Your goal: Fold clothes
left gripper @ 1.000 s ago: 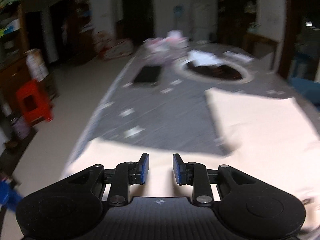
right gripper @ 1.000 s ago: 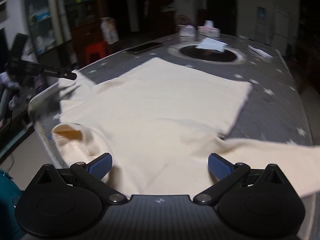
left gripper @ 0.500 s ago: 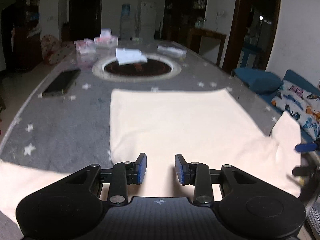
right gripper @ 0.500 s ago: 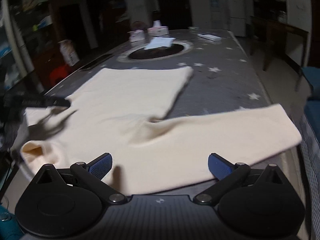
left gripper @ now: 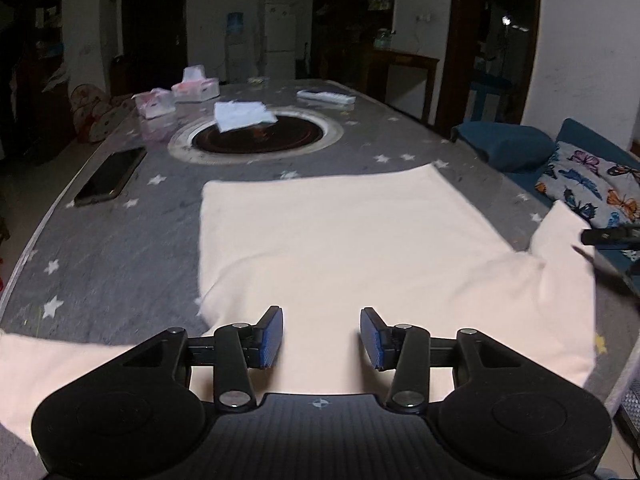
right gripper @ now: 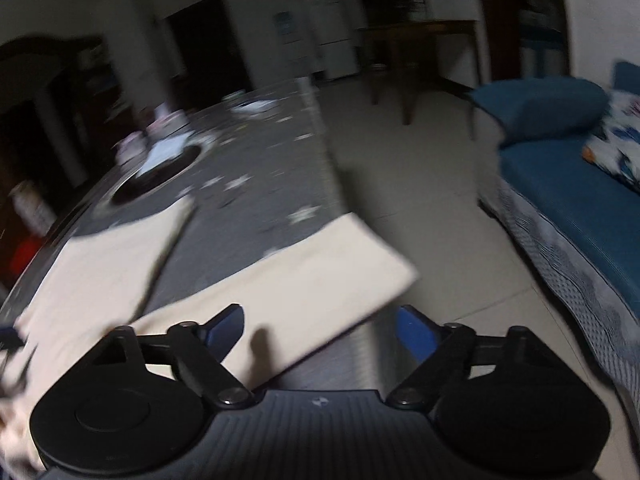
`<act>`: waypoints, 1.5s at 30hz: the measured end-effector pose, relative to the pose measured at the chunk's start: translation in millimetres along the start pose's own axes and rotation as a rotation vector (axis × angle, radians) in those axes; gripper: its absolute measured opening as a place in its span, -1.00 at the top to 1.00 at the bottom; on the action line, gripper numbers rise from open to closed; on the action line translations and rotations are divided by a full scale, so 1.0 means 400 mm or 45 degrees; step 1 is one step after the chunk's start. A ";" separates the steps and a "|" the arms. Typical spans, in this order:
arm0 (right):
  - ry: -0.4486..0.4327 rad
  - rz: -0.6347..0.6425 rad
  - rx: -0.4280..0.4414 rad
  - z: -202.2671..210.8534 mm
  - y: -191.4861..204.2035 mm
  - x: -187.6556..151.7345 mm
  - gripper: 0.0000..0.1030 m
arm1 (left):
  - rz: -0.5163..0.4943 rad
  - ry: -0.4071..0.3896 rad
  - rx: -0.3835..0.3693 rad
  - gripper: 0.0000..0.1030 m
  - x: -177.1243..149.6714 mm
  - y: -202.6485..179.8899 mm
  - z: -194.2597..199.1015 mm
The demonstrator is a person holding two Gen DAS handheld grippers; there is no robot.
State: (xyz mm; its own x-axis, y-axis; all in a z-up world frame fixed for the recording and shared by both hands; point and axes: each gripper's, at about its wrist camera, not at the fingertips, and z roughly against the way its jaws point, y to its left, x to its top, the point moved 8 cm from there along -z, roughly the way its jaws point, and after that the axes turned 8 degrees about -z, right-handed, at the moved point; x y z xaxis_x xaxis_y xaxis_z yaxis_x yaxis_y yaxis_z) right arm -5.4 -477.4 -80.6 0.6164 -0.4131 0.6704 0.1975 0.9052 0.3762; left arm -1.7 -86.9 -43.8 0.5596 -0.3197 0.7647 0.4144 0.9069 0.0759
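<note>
Both grippers hover with jaws apart: the left gripper [left gripper: 321, 333] over the cream sweater [left gripper: 340, 240], the right gripper [right gripper: 320, 328] above its sleeve [right gripper: 320, 268] overhanging the table [right gripper: 256, 196] edge.

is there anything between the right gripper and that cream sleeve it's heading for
Nothing visible stands in the way. The right gripper is open just above the near end of the cream sleeve, which lies flat toward the edge of the table. The view is blurred, so small items could be missed.
</note>
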 end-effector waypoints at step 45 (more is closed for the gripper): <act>-0.259 -0.016 0.412 0.223 0.205 0.154 0.91 | -0.061 -0.120 -0.162 -0.11 -0.001 -0.124 0.082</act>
State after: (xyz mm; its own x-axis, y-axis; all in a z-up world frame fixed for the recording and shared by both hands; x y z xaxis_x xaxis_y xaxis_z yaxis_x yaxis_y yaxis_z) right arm -19.1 -437.7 48.6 0.4452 -0.4648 0.7653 -0.0665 0.8352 0.5459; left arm -46.0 -122.7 -27.0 0.4692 -0.3293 0.8194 0.5303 0.8470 0.0368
